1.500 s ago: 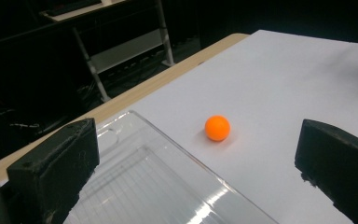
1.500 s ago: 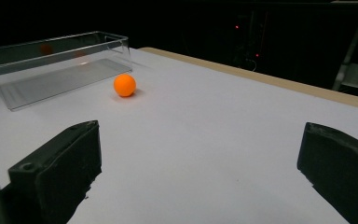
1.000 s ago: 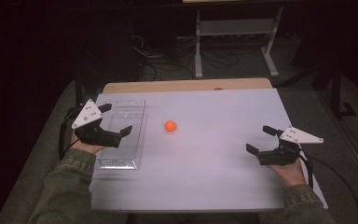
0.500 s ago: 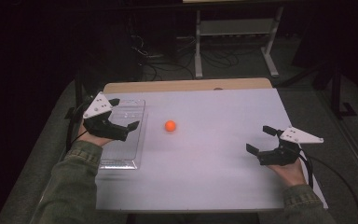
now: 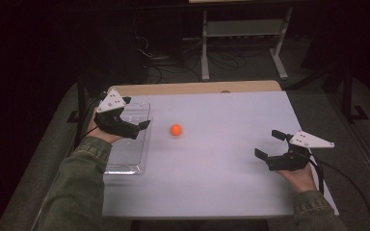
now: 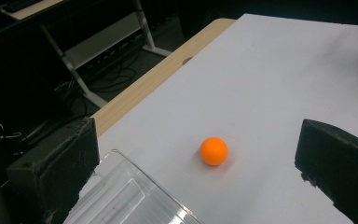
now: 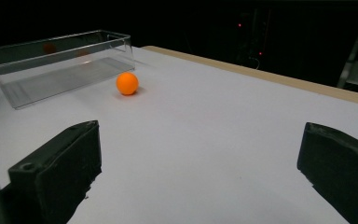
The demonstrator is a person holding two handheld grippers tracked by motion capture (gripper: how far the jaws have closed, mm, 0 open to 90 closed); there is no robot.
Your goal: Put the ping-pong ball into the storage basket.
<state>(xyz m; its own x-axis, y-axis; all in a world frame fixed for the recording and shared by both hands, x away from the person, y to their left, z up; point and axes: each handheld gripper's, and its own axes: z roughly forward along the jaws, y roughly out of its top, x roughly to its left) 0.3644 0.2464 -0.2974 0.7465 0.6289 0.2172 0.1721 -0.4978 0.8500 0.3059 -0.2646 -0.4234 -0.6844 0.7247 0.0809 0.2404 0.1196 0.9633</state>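
The left hand-held gripper [image 5: 137, 126] has moved forward over the clear bin [image 5: 130, 161] — closer to the ball [image 5: 176, 129].

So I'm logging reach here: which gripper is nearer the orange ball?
Left. The left gripper hovers over the clear tray, just beside the orange ball; the right gripper sits far across the table.

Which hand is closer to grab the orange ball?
The left. Its hand-held gripper hangs open over the clear tray, right beside the orange ball. The right hand-held gripper sits far across the table.
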